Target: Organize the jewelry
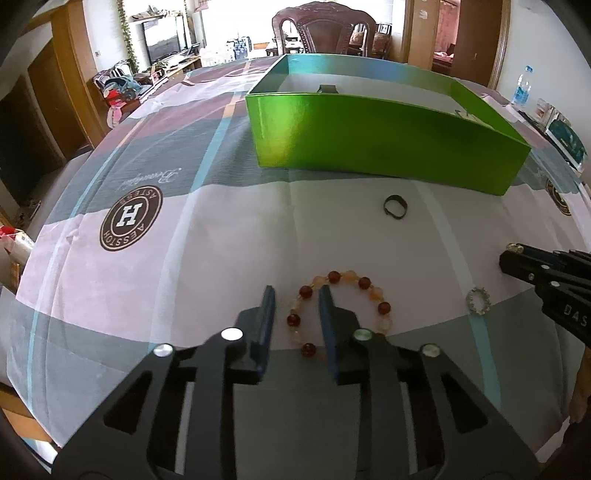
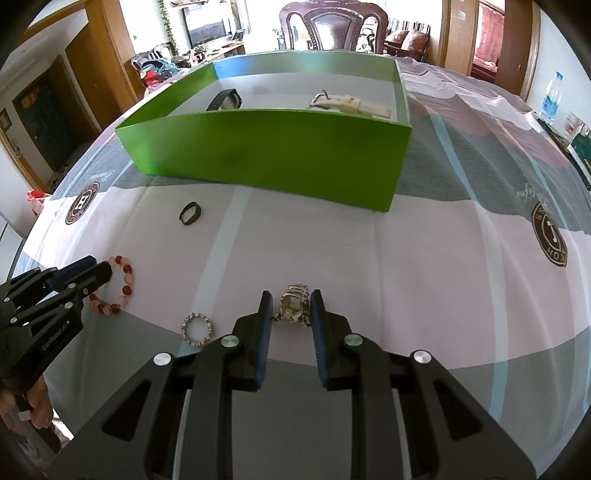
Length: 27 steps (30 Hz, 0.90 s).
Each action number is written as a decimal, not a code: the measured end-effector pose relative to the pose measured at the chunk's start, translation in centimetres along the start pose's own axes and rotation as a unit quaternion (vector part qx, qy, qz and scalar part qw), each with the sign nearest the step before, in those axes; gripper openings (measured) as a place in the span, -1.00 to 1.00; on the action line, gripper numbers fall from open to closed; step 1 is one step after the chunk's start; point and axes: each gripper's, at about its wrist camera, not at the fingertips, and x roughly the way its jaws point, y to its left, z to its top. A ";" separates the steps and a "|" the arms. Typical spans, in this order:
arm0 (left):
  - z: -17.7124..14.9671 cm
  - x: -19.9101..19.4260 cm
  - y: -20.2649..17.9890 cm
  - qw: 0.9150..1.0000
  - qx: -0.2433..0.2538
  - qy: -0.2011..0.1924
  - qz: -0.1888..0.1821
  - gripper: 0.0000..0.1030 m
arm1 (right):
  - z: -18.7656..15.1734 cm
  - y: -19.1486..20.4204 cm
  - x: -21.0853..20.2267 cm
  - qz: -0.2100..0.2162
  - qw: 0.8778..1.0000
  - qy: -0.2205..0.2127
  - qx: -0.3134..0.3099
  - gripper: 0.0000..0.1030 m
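A red and amber bead bracelet (image 1: 341, 314) lies on the cloth. My left gripper (image 1: 297, 295) is open, its jaws straddling the bracelet's left side; the bracelet also shows in the right wrist view (image 2: 123, 286). My right gripper (image 2: 291, 301) is closed around a silver metal bracelet (image 2: 293, 304), with the pads against its sides on the cloth. A small silver ring (image 2: 197, 328) lies left of it, also in the left wrist view (image 1: 478, 301). A dark band (image 1: 395, 206) lies near the green box (image 1: 369, 136).
The green box (image 2: 277, 155) holds a black band (image 2: 225, 99) and a cream strap (image 2: 351, 103). A patterned cloth (image 2: 424, 258) covers the table. A wooden chair (image 2: 332, 26) stands behind. A water bottle (image 2: 550, 96) stands at the far right edge.
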 end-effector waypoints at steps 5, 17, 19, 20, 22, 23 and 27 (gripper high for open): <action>0.0 0.0 0.2 1.000 -0.005 0.000 0.004 -0.31 | -0.2 0.1 -0.3 -0.005 1.000 -0.004 0.001 -0.53; 0.1 0.0 0.1 1.000 -0.005 0.000 0.005 -0.28 | -0.4 0.2 -0.3 -0.022 1.000 -0.011 0.015 -0.37; 0.0 0.0 0.0 1.000 -0.004 -0.001 0.007 -0.28 | -0.5 0.4 -0.2 -0.022 1.000 -0.014 0.012 -0.37; 0.1 -0.1 0.0 1.000 -0.004 -0.001 0.007 -0.28 | -0.6 0.5 -0.2 -0.020 1.000 -0.015 0.012 -0.41; 0.0 -0.1 -0.1 1.000 -0.004 -0.001 0.005 -0.28 | -0.6 0.8 -0.3 -0.016 1.000 -0.016 0.010 -0.59; 0.0 -0.1 -0.1 1.000 -0.003 -0.002 0.004 -0.28 | -0.6 0.8 -0.3 -0.013 1.000 -0.017 0.009 -0.59; -0.1 -0.1 0.1 1.000 -0.006 -0.001 -0.004 -0.28 | -0.3 0.6 -0.7 0.001 1.000 -0.021 0.015 -0.59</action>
